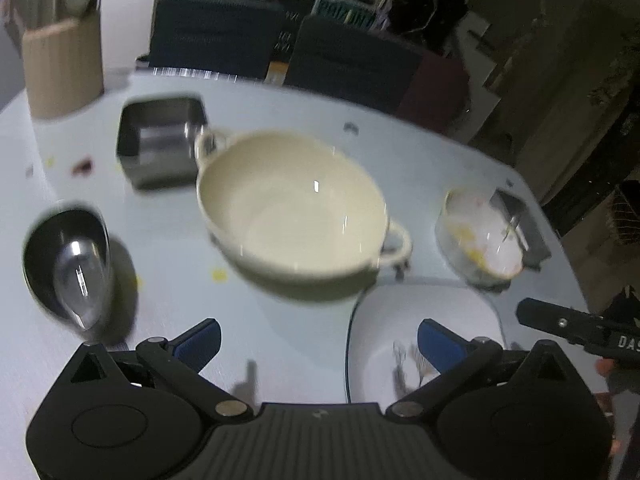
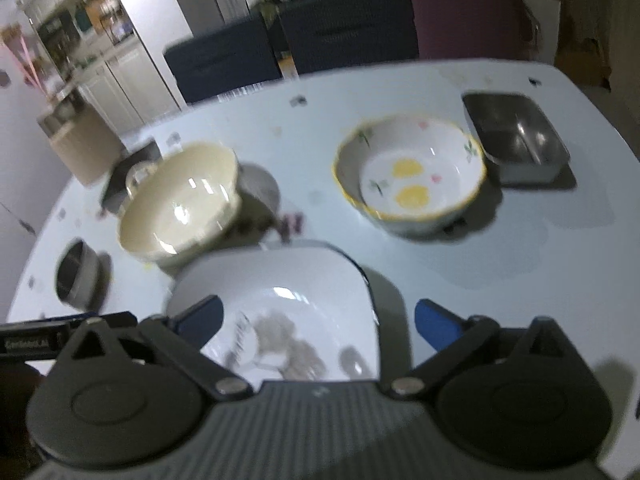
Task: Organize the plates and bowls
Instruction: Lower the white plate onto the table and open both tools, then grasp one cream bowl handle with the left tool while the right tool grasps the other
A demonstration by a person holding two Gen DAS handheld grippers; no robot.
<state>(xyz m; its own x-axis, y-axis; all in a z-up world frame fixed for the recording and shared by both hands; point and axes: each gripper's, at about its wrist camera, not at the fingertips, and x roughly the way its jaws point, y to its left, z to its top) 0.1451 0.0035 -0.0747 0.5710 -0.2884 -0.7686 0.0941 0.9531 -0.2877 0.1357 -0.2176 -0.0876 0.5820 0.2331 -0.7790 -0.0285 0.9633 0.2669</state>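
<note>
Both grippers released, L (image 1: 319, 344) and R (image 2: 319, 322), nothing gripped. White plate (image 2: 304, 280) at table's (image 2: 500, 240) near edge; cream bowl (image 1: 292, 204) mid-table.

Glossy ceramic cream bowl (image 1: 294, 208), shiny steel tin (image 1: 160, 140), smooth pale table (image 1: 180, 240).

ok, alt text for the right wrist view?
The open right gripper hangs over a white square plate on a pale table, holding nothing. Behind it stand a cream two-handled bowl, a flowered bowl with yellow rim and a steel tray.
</note>
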